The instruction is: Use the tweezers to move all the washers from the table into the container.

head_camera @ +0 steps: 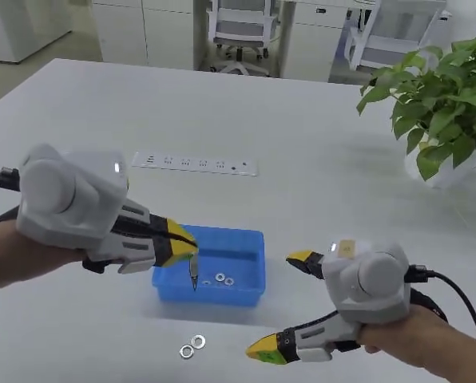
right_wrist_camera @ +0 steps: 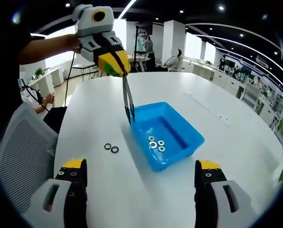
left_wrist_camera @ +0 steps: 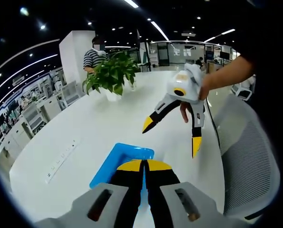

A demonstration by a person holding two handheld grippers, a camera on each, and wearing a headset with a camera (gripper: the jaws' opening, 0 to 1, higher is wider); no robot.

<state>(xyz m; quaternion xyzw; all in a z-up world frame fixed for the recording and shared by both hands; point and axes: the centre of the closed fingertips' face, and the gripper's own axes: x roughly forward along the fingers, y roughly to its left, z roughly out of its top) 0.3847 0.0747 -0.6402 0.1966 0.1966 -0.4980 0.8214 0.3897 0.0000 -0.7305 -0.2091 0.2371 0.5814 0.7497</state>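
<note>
My left gripper [head_camera: 186,239] is shut on a pair of thin metal tweezers [head_camera: 193,271], which point down. In the right gripper view the tweezers [right_wrist_camera: 127,97] hang from that gripper [right_wrist_camera: 113,64], their tips at the near left corner of the blue container [right_wrist_camera: 179,154]. No washer shows at the tips. Three washers [right_wrist_camera: 155,142] lie inside the container [head_camera: 210,291]. Two more washers [head_camera: 192,346] lie side by side on the white table in front of it, seen too as washers [right_wrist_camera: 110,147]. My right gripper [head_camera: 284,305] stands open to the right of the container, holding nothing.
A white power strip [head_camera: 196,164] lies on the table beyond the container. A potted plant [head_camera: 442,96] stands at the far right corner. Office chairs [head_camera: 238,32] stand past the far edge, and a mesh chair [right_wrist_camera: 23,156] is beside the table.
</note>
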